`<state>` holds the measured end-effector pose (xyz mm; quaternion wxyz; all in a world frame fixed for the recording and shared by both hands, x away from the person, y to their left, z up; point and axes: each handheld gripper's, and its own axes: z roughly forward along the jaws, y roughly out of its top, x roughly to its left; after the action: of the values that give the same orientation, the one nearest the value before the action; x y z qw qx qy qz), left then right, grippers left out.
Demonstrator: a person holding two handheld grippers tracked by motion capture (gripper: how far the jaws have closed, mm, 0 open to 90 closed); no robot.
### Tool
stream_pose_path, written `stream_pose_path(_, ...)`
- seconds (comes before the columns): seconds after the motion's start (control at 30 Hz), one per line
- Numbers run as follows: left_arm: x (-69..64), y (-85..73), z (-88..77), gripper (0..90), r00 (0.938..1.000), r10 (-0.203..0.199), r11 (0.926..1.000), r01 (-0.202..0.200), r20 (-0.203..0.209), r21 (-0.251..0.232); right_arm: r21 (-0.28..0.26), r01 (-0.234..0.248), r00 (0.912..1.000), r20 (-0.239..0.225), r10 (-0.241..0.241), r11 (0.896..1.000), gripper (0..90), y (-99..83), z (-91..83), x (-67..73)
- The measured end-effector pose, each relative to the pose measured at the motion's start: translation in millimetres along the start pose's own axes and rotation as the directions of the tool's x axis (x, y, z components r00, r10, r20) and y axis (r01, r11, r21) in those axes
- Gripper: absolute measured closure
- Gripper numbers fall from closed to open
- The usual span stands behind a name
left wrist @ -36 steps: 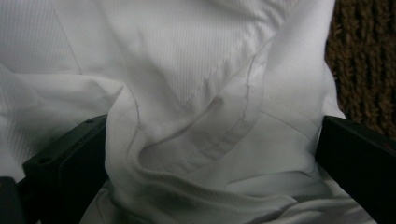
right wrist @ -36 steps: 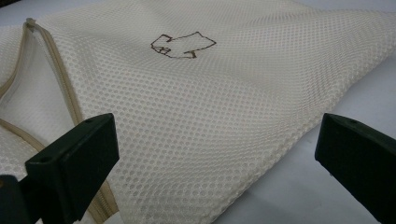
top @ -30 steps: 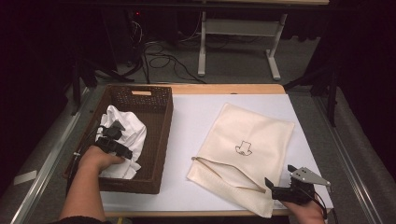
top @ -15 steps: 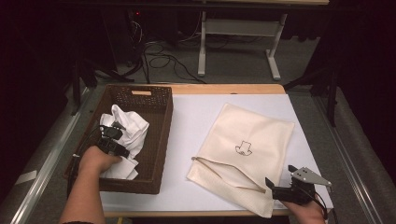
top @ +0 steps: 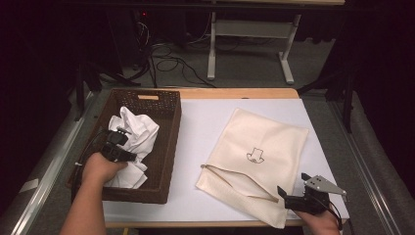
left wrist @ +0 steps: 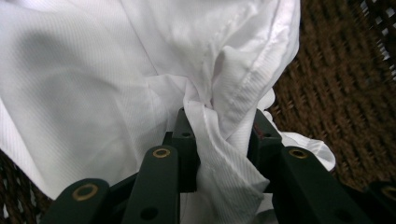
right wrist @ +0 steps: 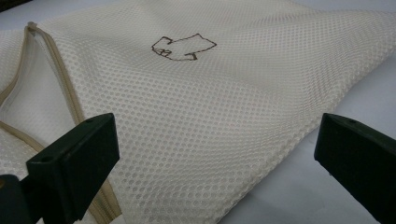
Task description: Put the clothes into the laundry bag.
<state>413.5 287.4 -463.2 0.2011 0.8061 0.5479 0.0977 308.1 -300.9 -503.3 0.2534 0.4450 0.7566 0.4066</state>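
One fold of white cloth has just been pinched as the left hand-held gripper closed, ready for lifting from the basket at left; the right hand-held gripper is held wide over the bag.

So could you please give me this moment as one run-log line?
left gripper: jaws just closing, shut on white cloth in wicker basket | right gripper: open over mesh bag

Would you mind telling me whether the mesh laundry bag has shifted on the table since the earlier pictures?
No. The mesh laundry bag lies in the same place against the table's far edge.
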Motion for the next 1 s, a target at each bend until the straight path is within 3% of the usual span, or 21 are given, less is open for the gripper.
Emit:
stream_pose_path(0.17, -2.5, -1.4, -10.3, 69.9, 0.9998, 0.019, 0.9942, -0.020, -0.010, -0.106, -0.002, -0.008, 1.0000, 0.002, 0.008, 1.000, 0.7, -0.9, 0.7, -0.9)
stream_pose_path(0.33, -5.1, -3.6, -19.8, 70.1, 0.9982, 0.051, 0.9778, -0.056, -0.030, -0.202, -0.010, -0.009, 0.9999, 0.005, 0.009, 1.000, 0.8, -1.3, 0.5, -2.0)
stream_pose_path(0.37, -5.5, -4.5, -22.8, 70.2, 0.9976, 0.057, 0.9716, -0.065, -0.040, -0.228, -0.009, -0.011, 0.9999, 0.005, 0.011, 1.000, 0.7, -1.3, 0.5, -1.8)
stream_pose_path(0.4, -5.5, -4.5, -22.8, 70.5, 0.9976, 0.057, 0.9716, -0.065, -0.040, -0.228, -0.009, -0.011, 0.9999, 0.005, 0.011, 1.000, 0.7, -1.3, 0.5, -1.8)
stream_pose_path(0.5, -6.4, -6.4, -27.5, 70.6, 0.9970, 0.057, 0.9585, -0.069, -0.052, -0.277, -0.006, -0.007, 1.0000, 0.005, 0.007, 1.000, 0.8, -1.4, 0.7, -1.2)
stream_pose_path(0.53, -6.4, -6.4, -27.5, 70.6, 0.9970, 0.057, 0.9585, -0.069, -0.052, -0.277, -0.006, -0.005, 1.0000, 0.005, 0.005, 1.000, 0.7, -1.4, 0.8, -1.1)
stream_pose_path(0.57, -7.1, -7.5, -30.5, 70.7, 0.9964, 0.057, 0.9500, -0.074, -0.063, -0.303, -0.006, -0.004, 1.0000, 0.006, 0.004, 1.000, 0.7, -1.3, 0.9, -1.2)
stream_pose_path(0.6, -7.1, -7.5, -30.5, 70.7, 0.9964, 0.057, 0.9500, -0.074, -0.063, -0.303, -0.006, -0.004, 1.0000, 0.006, 0.004, 1.000, 0.7, -1.3, 0.9, -1.2)
stream_pose_path(0.67, -7.7, -8.8, -33.2, 70.6, 0.9958, 0.057, 0.9413, -0.078, -0.072, -0.328, -0.006, -0.004, 1.0000, 0.006, 0.004, 1.000, 0.7, -1.3, 0.9, -1.2)
stream_pose_path(0.7, -8.3, -9.5, -34.5, 70.7, 0.9951, 0.058, 0.9354, -0.082, -0.080, -0.344, -0.006, -0.006, 1.0000, 0.006, 0.006, 1.000, 0.7, -1.4, 0.9, -1.0)
stream_pose_path(0.73, -8.8, -11.1, -36.7, 70.7, 0.9945, 0.064, 0.9227, -0.090, -0.083, -0.375, -0.006, -0.005, 1.0000, 0.005, 0.005, 1.000, 0.7, -1.5, 1.1, -0.9)
stream_pose_path(0.77, -9.3, -11.9, -38.2, 70.6, 0.9940, 0.066, 0.9181, -0.095, -0.088, -0.385, -0.007, -0.002, 1.0000, 0.005, 0.002, 1.000, 0.8, -1.4, 1.2, -0.9)
stream_pose_path(0.8, -9.3, -11.9, -38.2, 70.6, 0.9940, 0.066, 0.9181, -0.095, -0.088, -0.385, -0.007, -0.002, 1.0000, 0.005, 0.002, 1.000, 0.8, -1.4, 1.2, -0.9)
stream_pose_path(0.83, -10.3, -13.3, -40.7, 70.6, 0.9927, 0.065, 0.9061, -0.101, -0.101, -0.411, -0.009, -0.002, 1.0000, 0.003, 0.002, 1.000, 0.8, -1.5, 1.2, -0.6)
stream_pose_path(0.87, -10.3, -13.3, -40.7, 70.6, 0.9927, 0.065, 0.9061, -0.101, -0.101, -0.411, -0.010, -0.002, 1.0000, 0.003, 0.002, 1.000, 0.7, -1.4, 1.2, -0.4)
stream_pose_path(0.9, -10.7, -14.9, -43.4, 70.6, 0.9918, 0.061, 0.8918, -0.105, -0.112, -0.440, -0.010, -0.004, 1.0000, 0.004, 0.004, 1.000, 0.8, -1.4, 1.1, -0.1)
stream_pose_path(0.93, -10.7, -14.9, -43.4, 70.6, 0.9918, 0.061, 0.8918, -0.105, -0.112, -0.440, -0.010, -0.004, 1.0000, 0.004, 0.004, 1.000, 0.8, -1.4, 1.1, -0.1)
stream_pose_path(0.97, -11.1, -16.9, -46.7, 70.6, 0.9905, 0.053, 0.8745, -0.107, -0.127, -0.473, -0.013, -0.002, 1.0000, 0.003, 0.003, 1.000, 0.8, -1.4, 1.0, 0.1)
stream_pose_path(1.0, -11.1, -16.9, -46.7, 70.6, 0.9905, 0.053, 0.8745, -0.107, -0.127, -0.473, -0.015, -0.001, 1.0000, 0.002, 0.001, 1.000, 0.7, -1.5, 1.2, 0.0)
